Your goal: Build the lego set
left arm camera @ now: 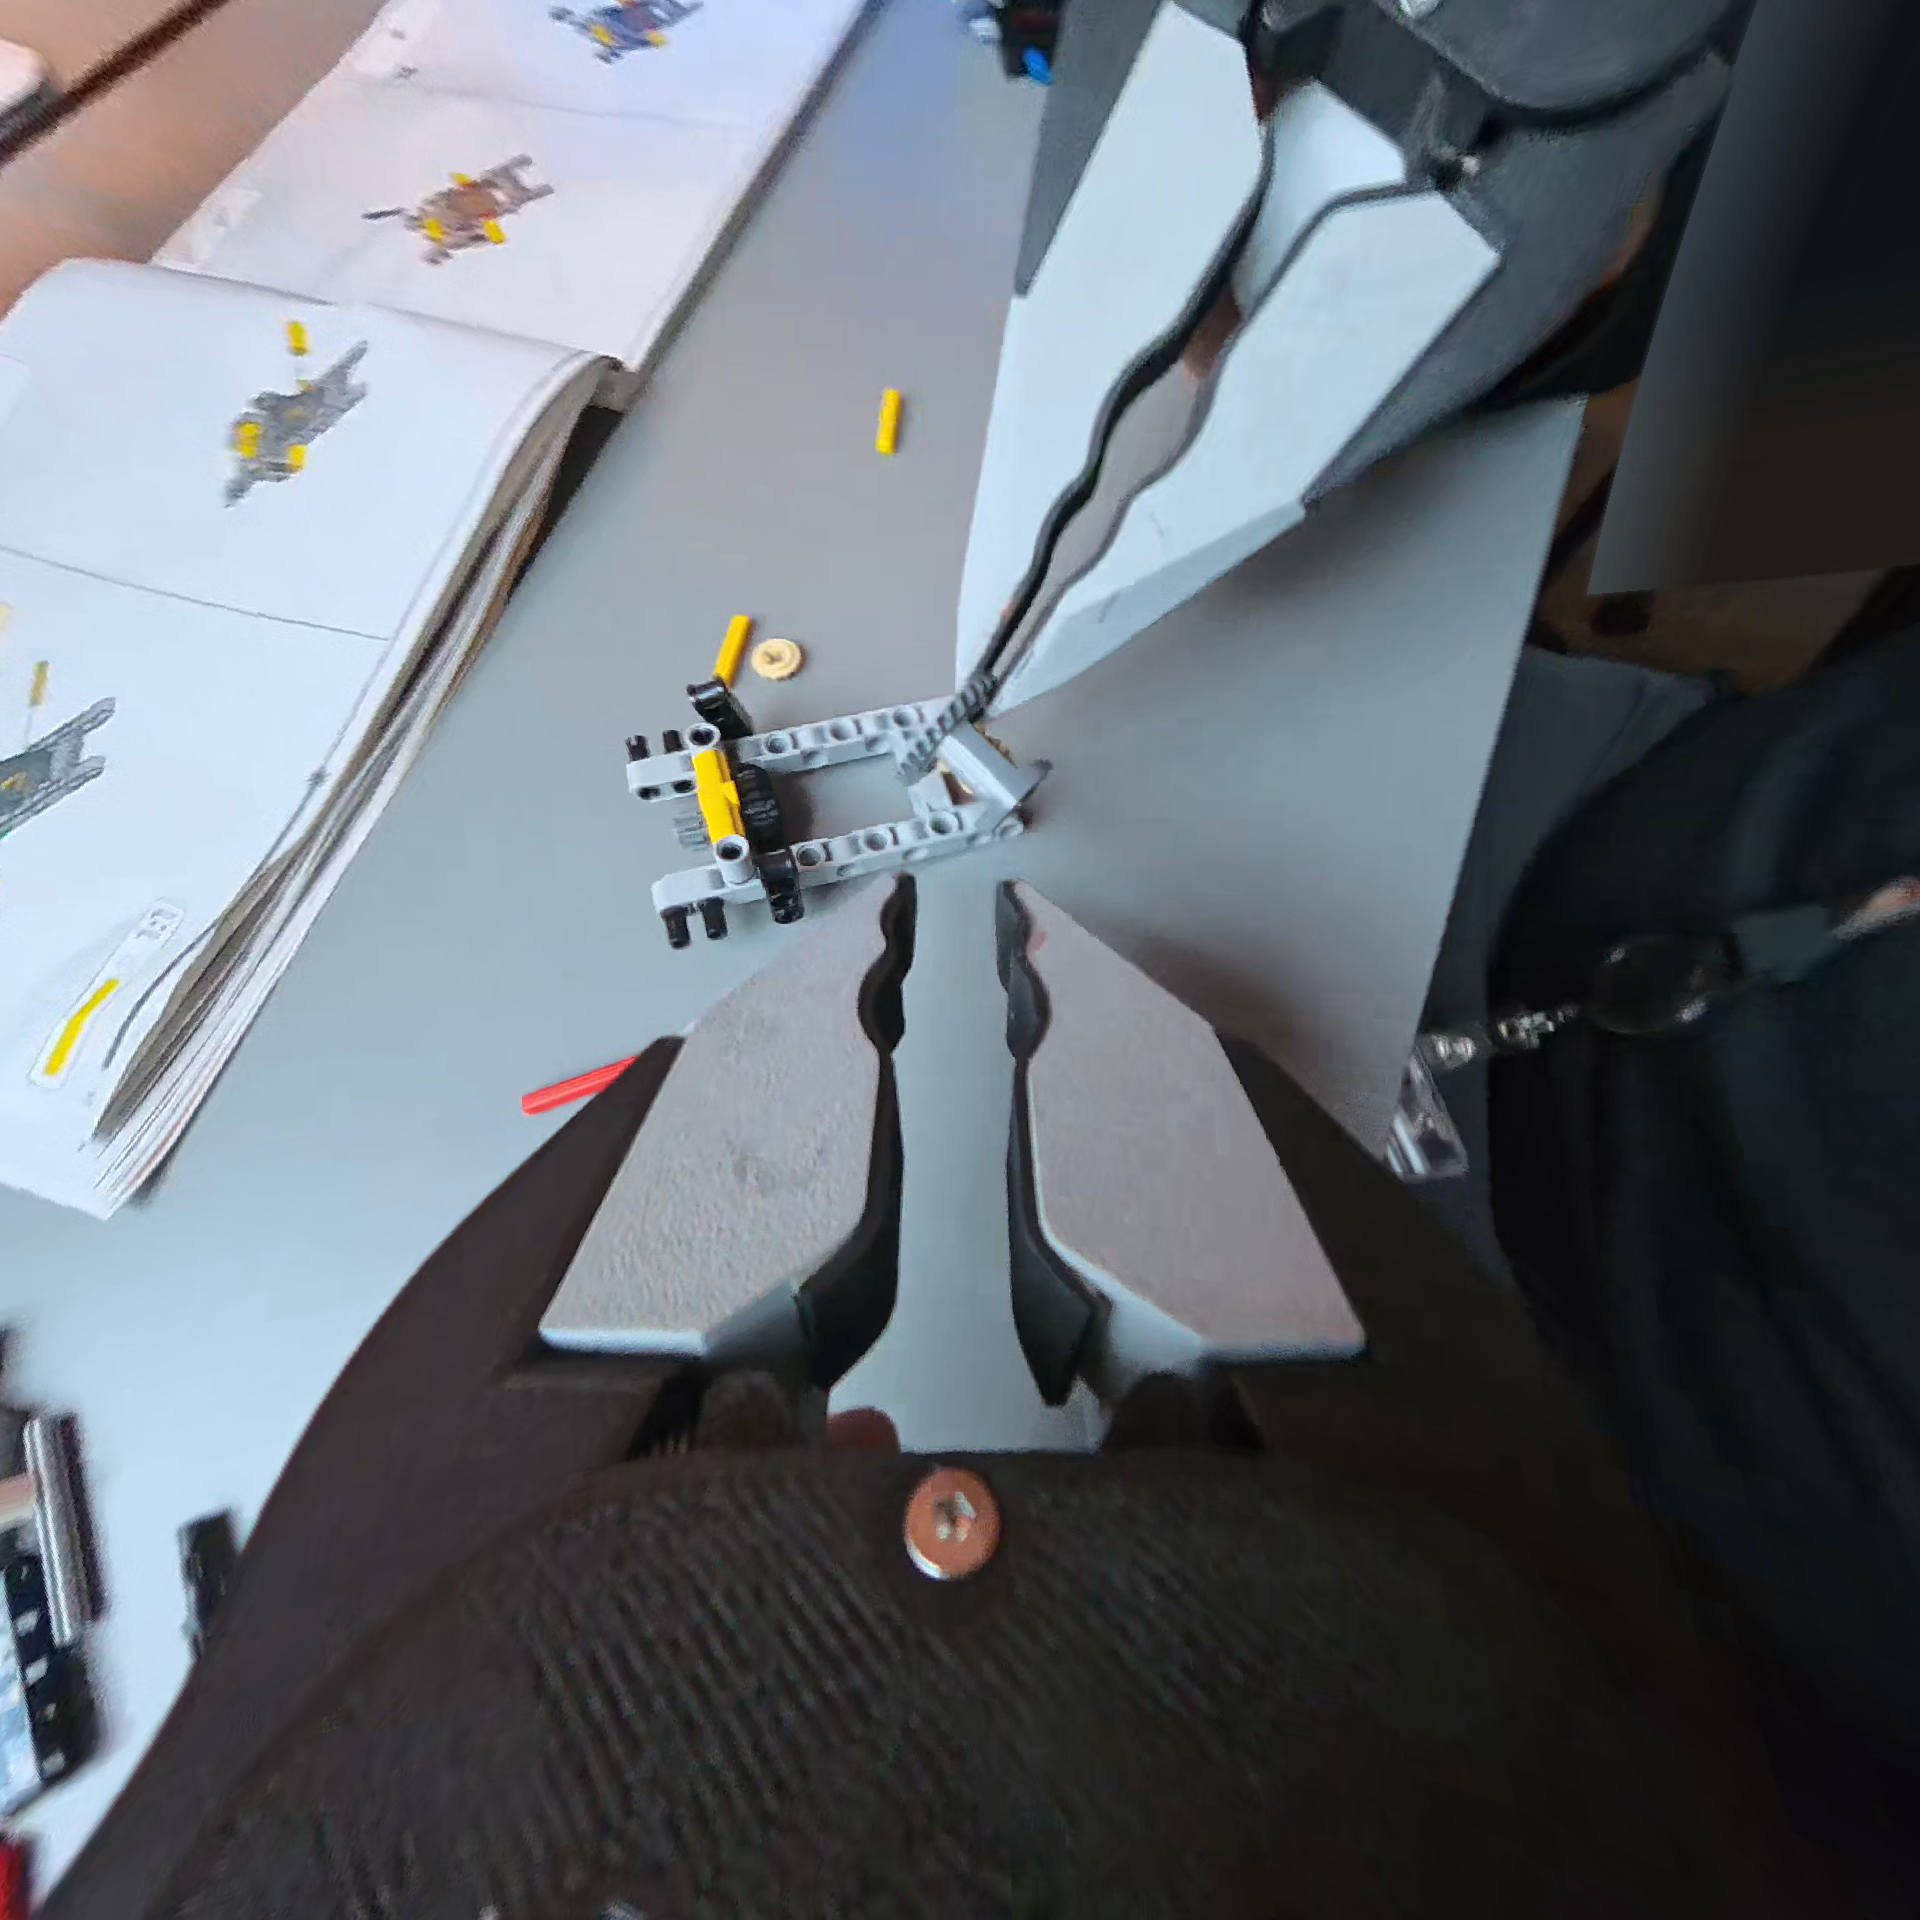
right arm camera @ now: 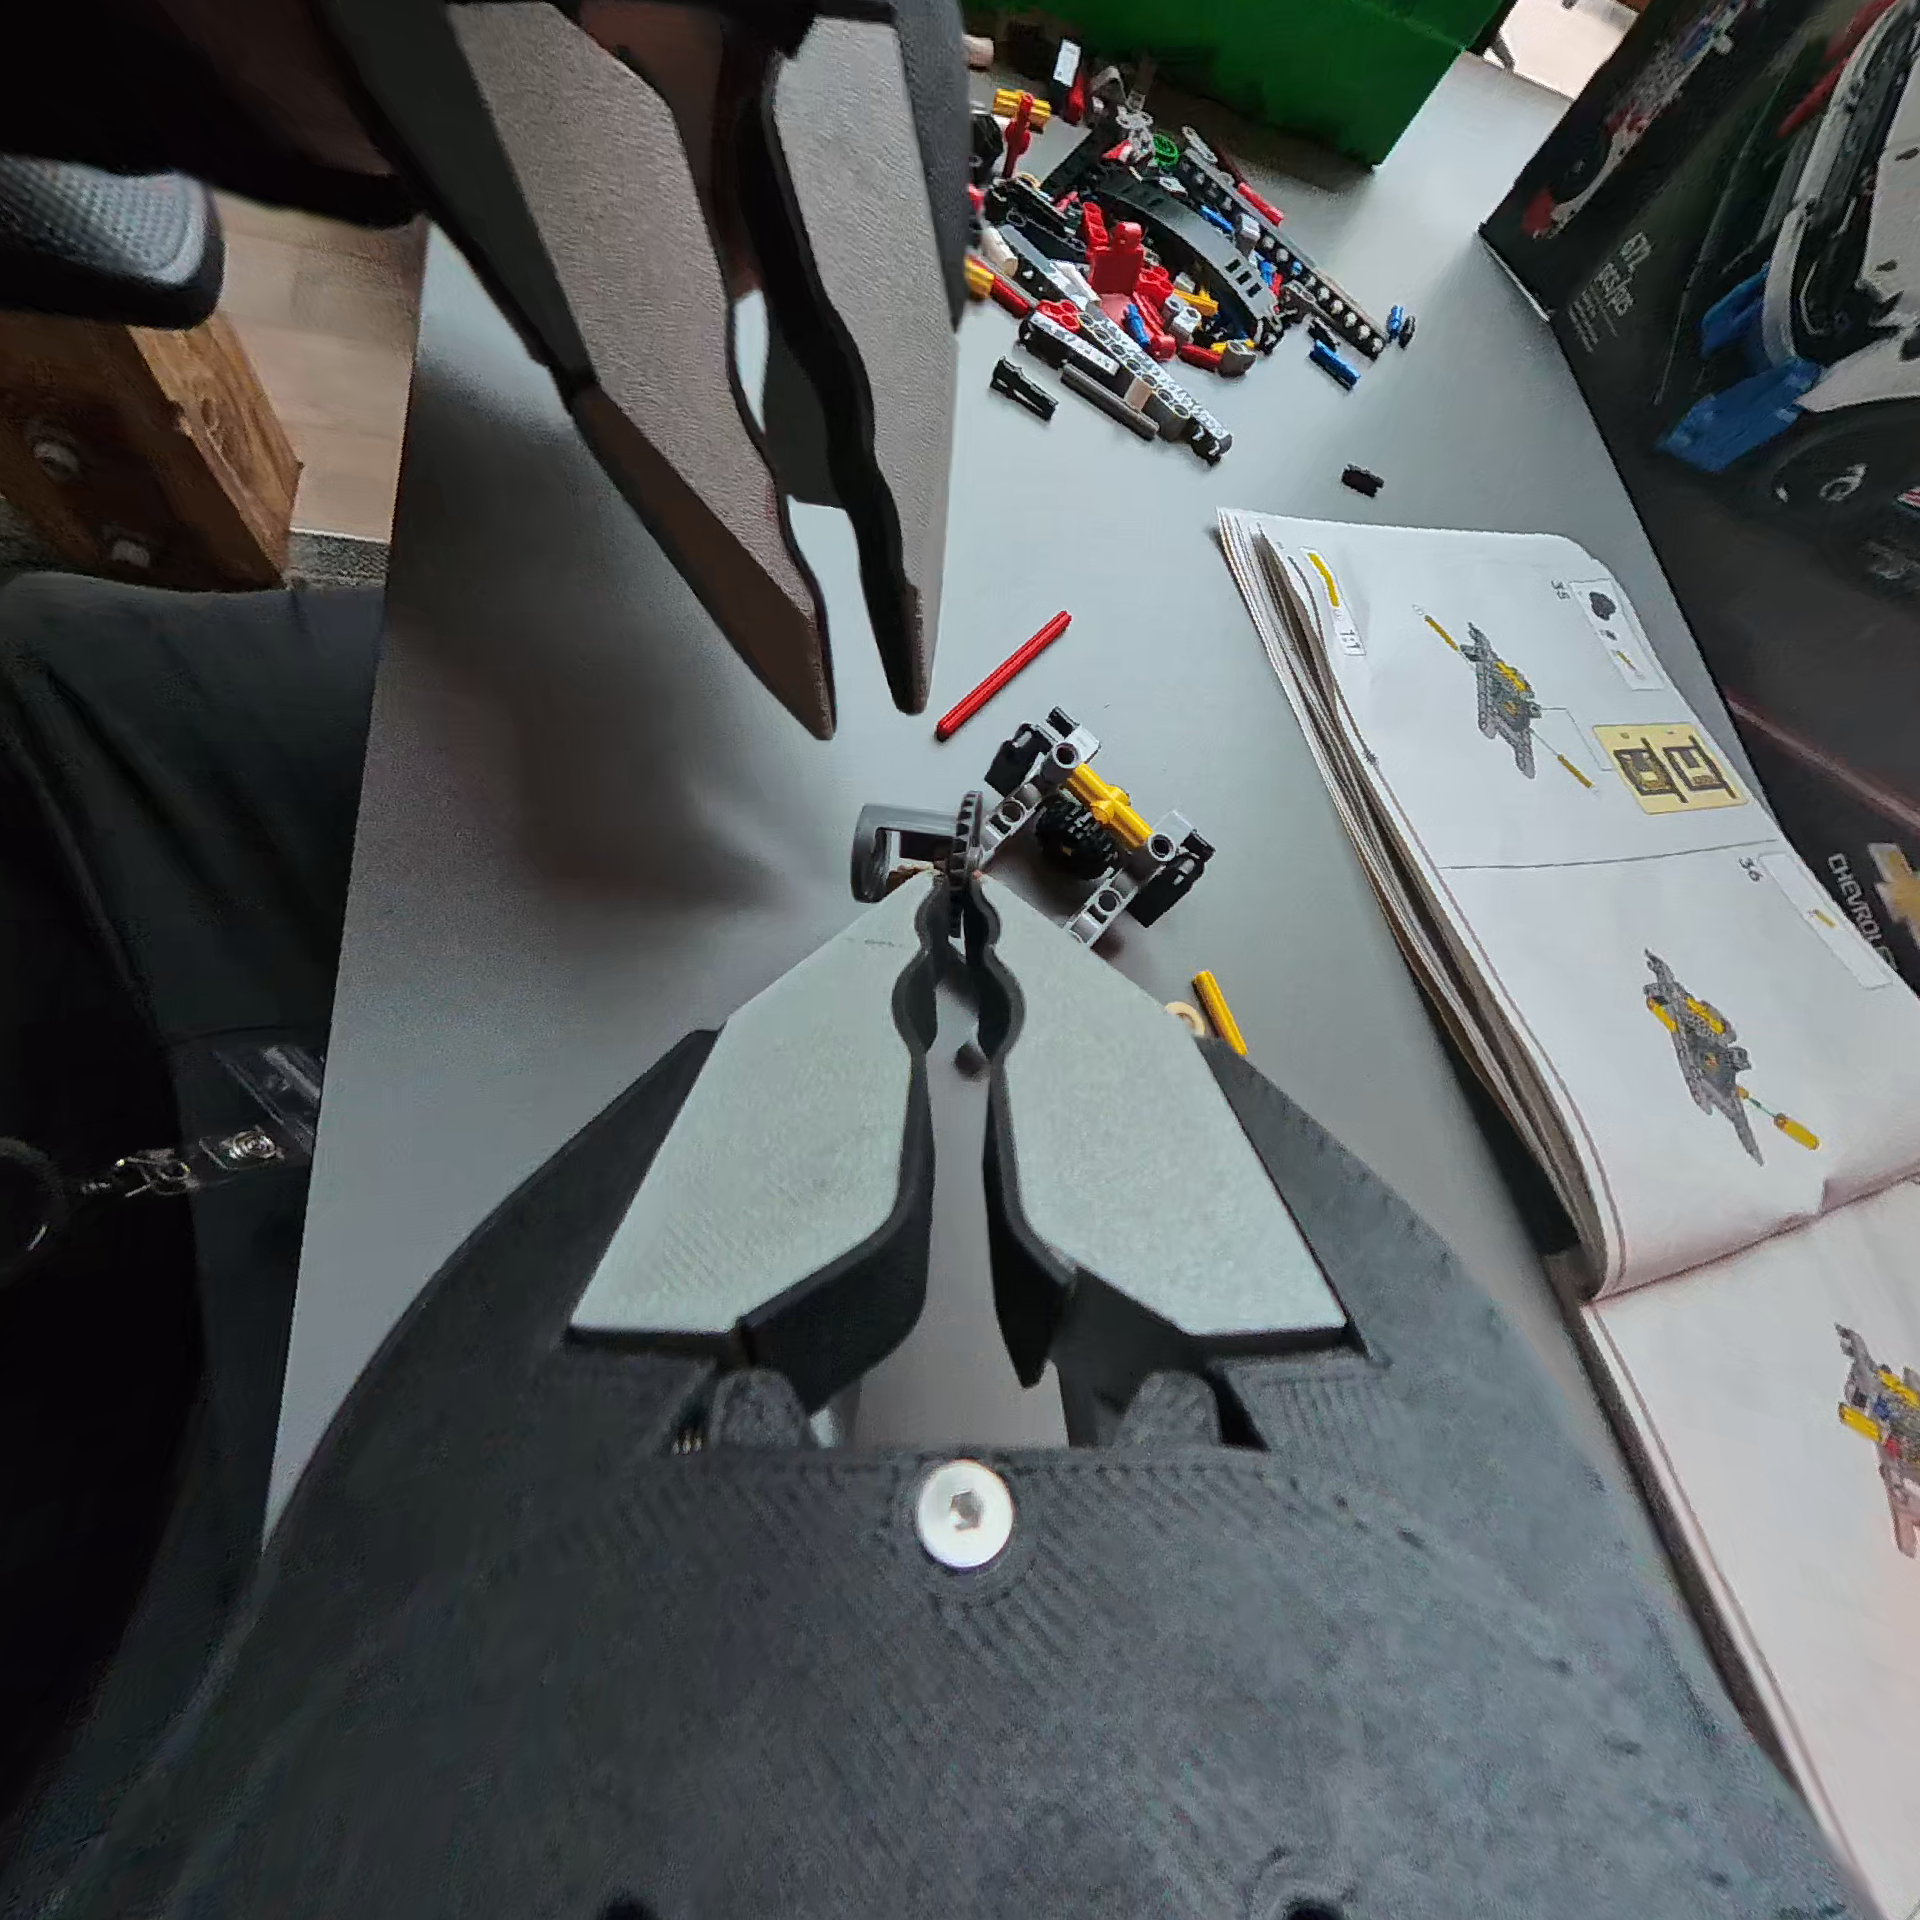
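Note:
A small lego frame [left arm camera: 831, 800] of light grey beams with a yellow piece and black pins lies on the grey table [left arm camera: 520, 1039]. It also shows in the right wrist view [right arm camera: 1091, 831]. My right gripper [right arm camera: 951, 899] is shut on a thin dark gear [right arm camera: 971, 831] and holds it edge-on against one end of the frame. From the left wrist view, the right gripper [left arm camera: 977, 701] comes in from the upper right with the gear [left arm camera: 951, 727] at its tips. My left gripper [left arm camera: 956, 899] is open and empty, just beside the frame. It hangs above the table in the right wrist view [right arm camera: 873, 717].
A red axle [right arm camera: 1003, 675], a yellow axle [left arm camera: 732, 649], a tan round piece [left arm camera: 774, 658] and another yellow piece [left arm camera: 888, 421] lie loose near the frame. An open instruction booklet [right arm camera: 1558, 831] lies beside it. A pile of parts [right arm camera: 1143, 281] and the set's box [right arm camera: 1766, 260] are farther off. The grippers are tip to tip, or close to it. The right tips stand about 7 cm off the tan round piece [left arm camera: 774, 658].

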